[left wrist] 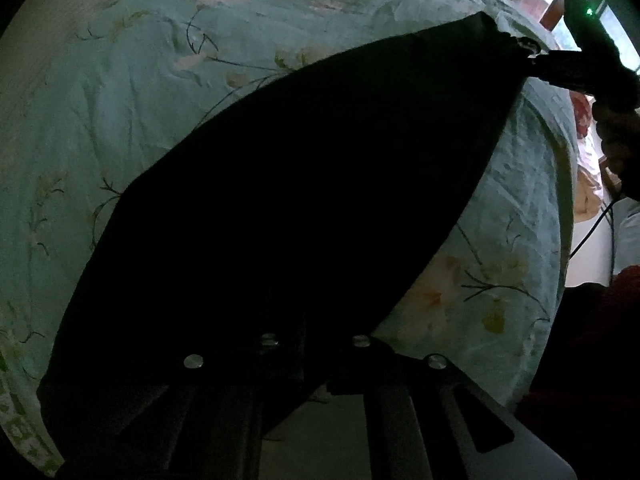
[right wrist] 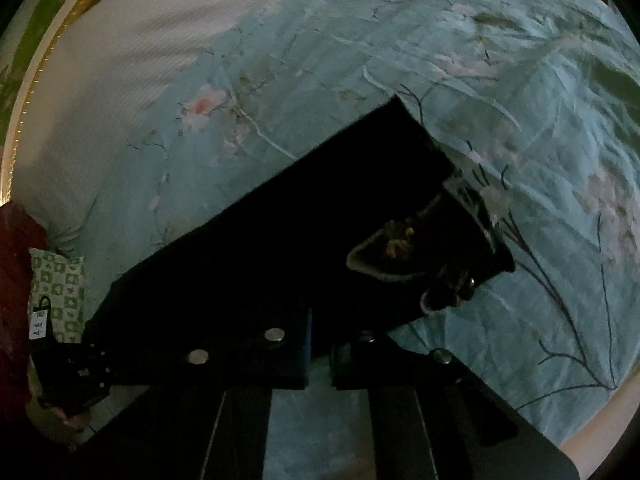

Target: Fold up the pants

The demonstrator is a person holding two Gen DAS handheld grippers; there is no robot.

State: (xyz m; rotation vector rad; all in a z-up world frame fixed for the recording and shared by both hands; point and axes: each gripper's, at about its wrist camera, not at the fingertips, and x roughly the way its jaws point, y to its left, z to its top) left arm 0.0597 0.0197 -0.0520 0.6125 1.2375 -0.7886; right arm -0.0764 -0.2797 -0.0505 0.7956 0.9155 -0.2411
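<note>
The black pants are held stretched above the floral bedspread, clamped at one end by the left gripper and at the other by the right gripper.

The dark pants hang stretched over the middle of the bed, blocking a straight path across, while the flowered cover stays open to the left and far side, and a white pillow closes the head end.
</note>
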